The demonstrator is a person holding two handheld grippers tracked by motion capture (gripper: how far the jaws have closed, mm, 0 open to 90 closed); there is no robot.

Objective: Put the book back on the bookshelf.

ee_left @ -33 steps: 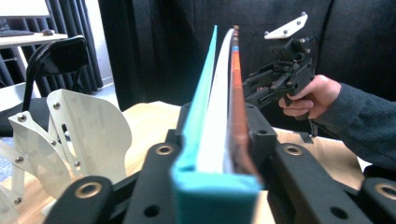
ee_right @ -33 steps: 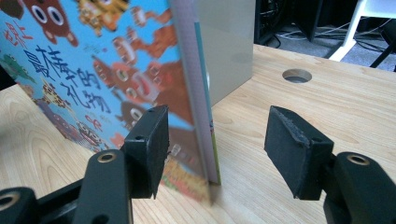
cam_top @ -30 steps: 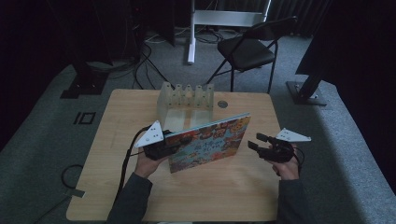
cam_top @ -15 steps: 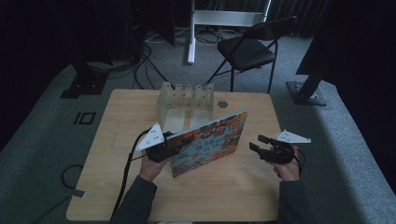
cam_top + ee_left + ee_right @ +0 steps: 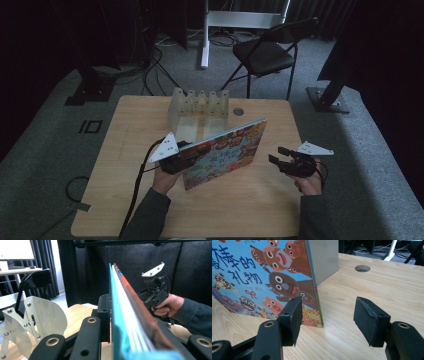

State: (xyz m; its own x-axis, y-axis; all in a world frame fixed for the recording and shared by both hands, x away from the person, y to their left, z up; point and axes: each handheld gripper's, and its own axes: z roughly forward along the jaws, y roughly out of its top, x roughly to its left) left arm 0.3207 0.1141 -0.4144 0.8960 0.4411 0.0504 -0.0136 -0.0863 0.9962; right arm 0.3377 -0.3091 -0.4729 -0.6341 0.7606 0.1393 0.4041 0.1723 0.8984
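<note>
Picture book [image 5: 226, 153] was found standing on its lower edge on the wooden table [image 5: 130, 130], tilted, its illustrated cover facing the person's side. Its long axis was observed to run across the table, rising from the near left toward the far right.

Left gripper [image 5: 183, 158] was recorded as clamped on the left-hand end of the book; in the left gripper view the page block [image 5: 125, 315] was seen pinched between the black jaws, edge-on to the camera.

Right gripper [image 5: 283, 159] was noted to the right of the book's free end, near it but apart from it. Its jaws were held apart, with nothing between them. In the right gripper view the book's lower corner [image 5: 313, 320] was seen just ahead of the left pad [image 5: 291, 318], resting on the table, not yet within the gap.

White slotted rack [image 5: 199, 103] was observed behind the book, at the table's far edge, with the book's far end lying closest to it.

It was judged that the coming move turns on the right gripper's offset: the book's free edge lay to that gripper's left and slightly forward, so a short sideways approach would be required to bring the edge between the pads.
</note>
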